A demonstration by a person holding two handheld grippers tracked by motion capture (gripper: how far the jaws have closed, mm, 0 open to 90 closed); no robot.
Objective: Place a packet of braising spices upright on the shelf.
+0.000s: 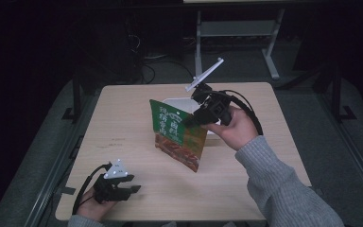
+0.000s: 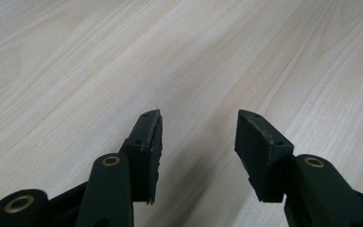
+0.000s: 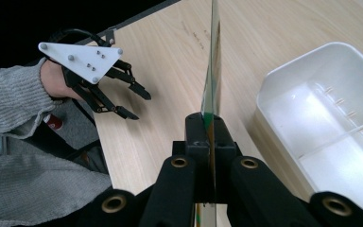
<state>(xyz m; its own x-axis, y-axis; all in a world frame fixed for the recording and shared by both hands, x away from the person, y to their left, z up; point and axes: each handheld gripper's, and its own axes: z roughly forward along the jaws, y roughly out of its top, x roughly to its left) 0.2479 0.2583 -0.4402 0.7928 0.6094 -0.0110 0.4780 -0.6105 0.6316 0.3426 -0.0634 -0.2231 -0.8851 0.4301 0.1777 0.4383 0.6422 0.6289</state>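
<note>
Two black two-jaw grippers are at work over a pale wood-grain table (image 1: 123, 118). The right gripper (image 1: 191, 120), held up above the table's middle in the person's right hand (image 1: 234, 126), has its jaws pressed together on the edge of a flat green and orange-red printed foil food pouch (image 1: 177, 135); in the right gripper view that pouch (image 3: 211, 75) shows edge-on as a thin sheet rising straight out of the closed jaws. The left gripper (image 1: 134, 190) rests low at the table's near left corner, its jaws standing apart with bare wood between them, as the left gripper view (image 2: 198, 137) shows; the right gripper view also catches it (image 3: 134, 101) farther off with its grey three-cornered plate. The pouch hangs in the air, tilted, clear of the tabletop, its green upper part bearing white characters and its lower part a picture of reddish-brown food. Just behind it on the table sits a white rectangular plastic tray (image 3: 283, 80) with shallow ribs on its floor, lying just beside the pouch. The table has a rounded-corner top and stands on a grey floor; beyond it the room is dark, with a pale metal frame (image 1: 236, 33) and some cables on the floor.
</note>
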